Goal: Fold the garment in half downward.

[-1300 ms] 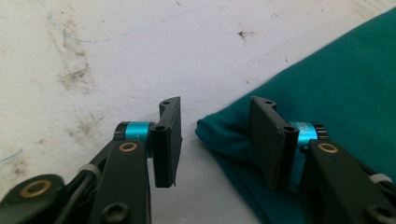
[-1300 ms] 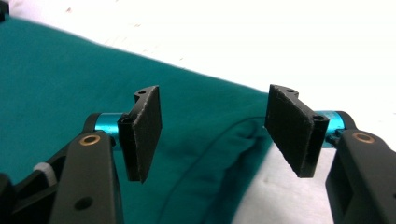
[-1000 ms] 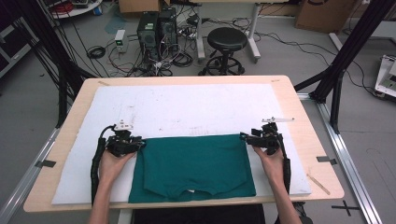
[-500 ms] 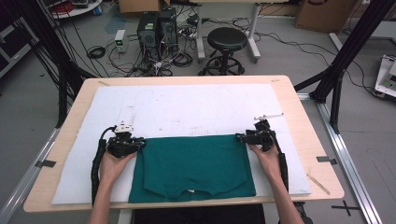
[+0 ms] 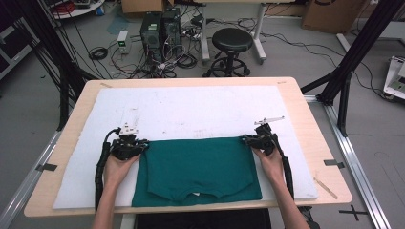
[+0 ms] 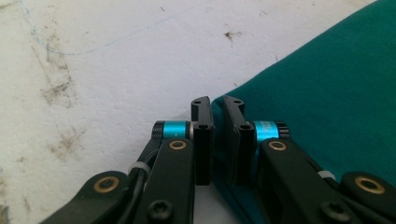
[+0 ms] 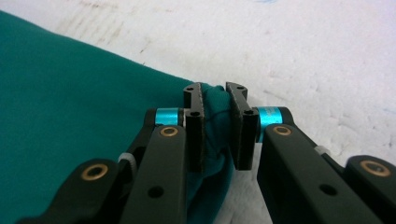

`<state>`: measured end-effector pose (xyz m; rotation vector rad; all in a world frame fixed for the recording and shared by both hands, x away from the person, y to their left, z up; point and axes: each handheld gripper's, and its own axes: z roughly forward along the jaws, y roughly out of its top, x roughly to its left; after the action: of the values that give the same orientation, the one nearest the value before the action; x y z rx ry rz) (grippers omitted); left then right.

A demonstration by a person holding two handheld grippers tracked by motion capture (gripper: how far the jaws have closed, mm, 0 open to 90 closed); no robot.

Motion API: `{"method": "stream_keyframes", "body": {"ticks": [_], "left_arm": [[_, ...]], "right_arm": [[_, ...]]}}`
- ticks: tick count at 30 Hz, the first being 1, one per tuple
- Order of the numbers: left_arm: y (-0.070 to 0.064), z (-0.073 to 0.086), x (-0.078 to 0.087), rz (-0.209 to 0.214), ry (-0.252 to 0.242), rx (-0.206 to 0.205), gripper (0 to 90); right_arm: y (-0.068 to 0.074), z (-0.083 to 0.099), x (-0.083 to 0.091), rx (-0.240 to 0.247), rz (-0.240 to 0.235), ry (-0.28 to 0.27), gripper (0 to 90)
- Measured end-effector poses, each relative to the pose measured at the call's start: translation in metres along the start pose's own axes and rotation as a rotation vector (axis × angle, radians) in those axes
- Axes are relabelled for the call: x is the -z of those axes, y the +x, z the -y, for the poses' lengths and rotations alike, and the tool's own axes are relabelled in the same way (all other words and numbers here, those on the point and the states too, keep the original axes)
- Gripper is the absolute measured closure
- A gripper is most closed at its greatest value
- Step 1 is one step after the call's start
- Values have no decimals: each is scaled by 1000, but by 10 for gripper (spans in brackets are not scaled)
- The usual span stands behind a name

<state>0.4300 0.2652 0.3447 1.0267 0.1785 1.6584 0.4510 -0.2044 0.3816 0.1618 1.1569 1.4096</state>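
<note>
Across the near half of a white mat (image 5: 191, 107) that covers most of a pale wooden table (image 5: 305, 114) lies a teal shirt (image 5: 198, 169), spread flat with its neckline at six o'clock, toward the person. At about nine o'clock from the shirt's middle, the left gripper (image 5: 142, 147) meets the far left corner; in the left gripper view the left gripper (image 6: 217, 109) has its jaws nearly together, pinching the cloth edge between them. At three o'clock, the right gripper (image 5: 244, 139) sits at the far right corner, and in the right gripper view the right gripper (image 7: 215, 95) is clamped on a bunched fold of the shirt (image 7: 70, 93). The mat (image 6: 93, 60) is scuffed, with brown smudges and a faint blue pen line. Beyond the table at twelve o'clock, on a grey floor, stand a black round stool (image 5: 232, 45) and two computer towers (image 5: 160, 28) amid tangled cables. Black frame struts (image 5: 353, 52) rise at two o'clock, and cardboard boxes (image 5: 329, 14) sit farther back.
</note>
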Motion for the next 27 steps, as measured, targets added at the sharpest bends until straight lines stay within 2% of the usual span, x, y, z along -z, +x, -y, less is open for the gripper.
{"method": "stream_keyframes", "body": {"ticks": [5,8,15,18,19,21,27], "left_arm": [[-1,-11,-11,-33,6,-7,828],[3,-18,-19,-27,4,18,828],[8,-39,-39,-66,18,22,828],[10,-44,-47,-77,3,21,828],[12,-45,-48,-71,-1,34,828],[14,-47,-51,-66,-4,46,828],[17,-55,-59,-81,-2,38,827]], "right_arm": [[-2,-3,-2,-3,35,-14,799],[-8,-6,-4,-24,56,-17,798],[-17,-24,-15,-20,132,-16,795],[-23,-31,-20,-44,149,-24,794],[-25,-33,-22,-43,156,-25,794],[-28,-36,-24,-52,159,-26,792],[-36,-42,-27,-75,152,-29,792]]}}
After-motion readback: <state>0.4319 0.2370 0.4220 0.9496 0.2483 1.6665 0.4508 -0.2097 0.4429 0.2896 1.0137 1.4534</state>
